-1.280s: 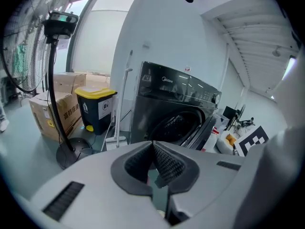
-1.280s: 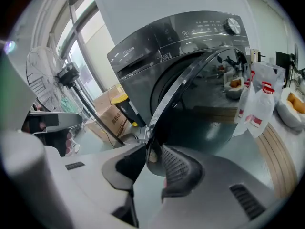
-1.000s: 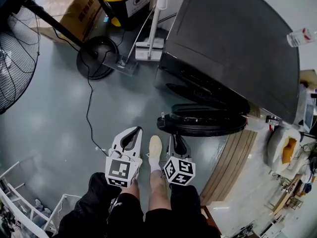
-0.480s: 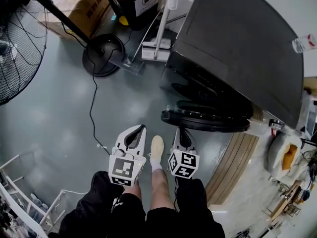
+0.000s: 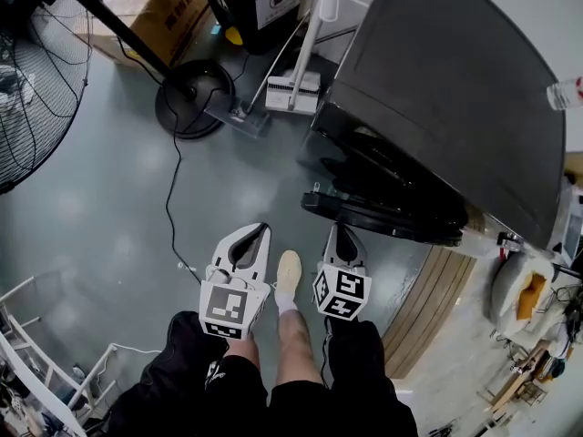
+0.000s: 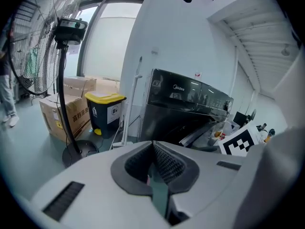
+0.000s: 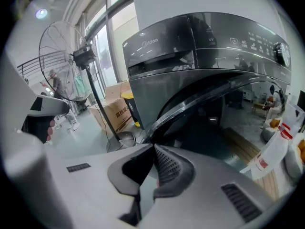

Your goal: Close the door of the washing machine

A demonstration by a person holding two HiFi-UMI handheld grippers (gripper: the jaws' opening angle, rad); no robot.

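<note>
R claw moved nearer, jaws closing pressed together, empty, washer door ajar just ahead

Grey-white left gripper, right gripper; black-white marker cubes; black clothing; cream shoe.

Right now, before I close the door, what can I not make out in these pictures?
- Drum inside the dark grey washing machine: head view, hidden by its top and the open round black door; right gripper view, too dark.
- Control panel print: right gripper view, too small to read.
- Black wire-cage standing fan: head view, cut off by the left edge.
</note>
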